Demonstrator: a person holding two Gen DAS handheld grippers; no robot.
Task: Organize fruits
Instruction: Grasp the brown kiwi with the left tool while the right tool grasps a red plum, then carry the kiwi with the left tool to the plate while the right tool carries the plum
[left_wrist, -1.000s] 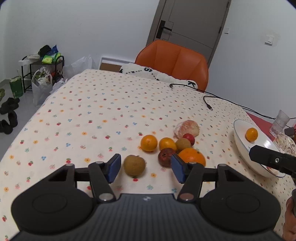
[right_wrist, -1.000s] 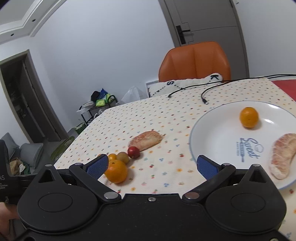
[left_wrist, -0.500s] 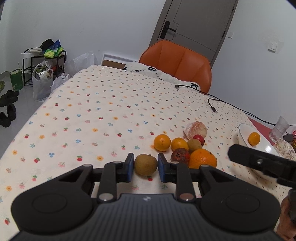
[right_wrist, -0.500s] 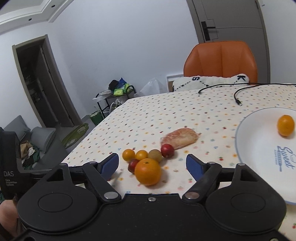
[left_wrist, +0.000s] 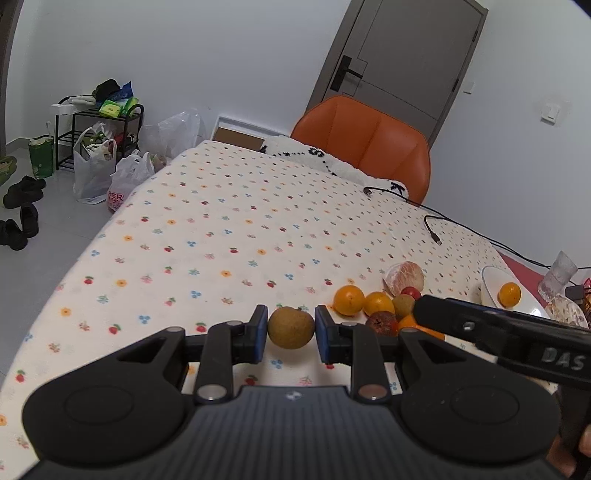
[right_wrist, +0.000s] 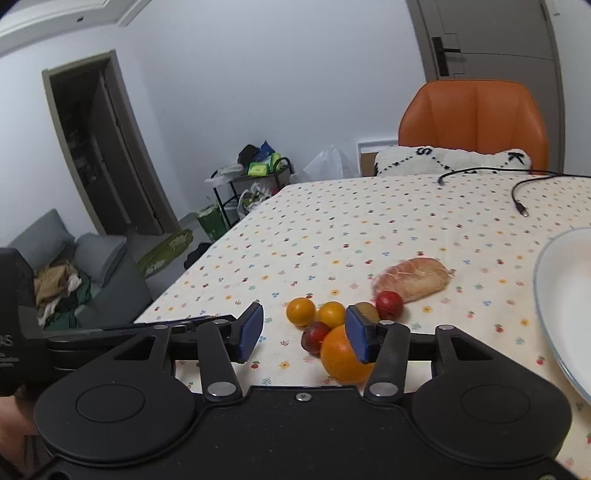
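Holding: brown fruit (left_wrist: 291, 328) pinched in my left gripper (left_wrist: 290, 334), pads square on its two sides so it can't roll out.
Height: looks just off the desk (left_wrist: 229, 236), can't tell for sure.
Right gripper (right_wrist: 304, 334): spread wide, empty, low over the pile, one pad in front of the big orange (right_wrist: 341, 356), probably next.
Pile: small fruits bunched touching each other.
Plate (left_wrist: 491, 280): off to the right with one orange (left_wrist: 509, 294) on it, so likely where fruit goes.

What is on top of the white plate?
In the left wrist view, one small orange sits on the white plate. The right gripper covers the plate's near part, so anything there is hidden.
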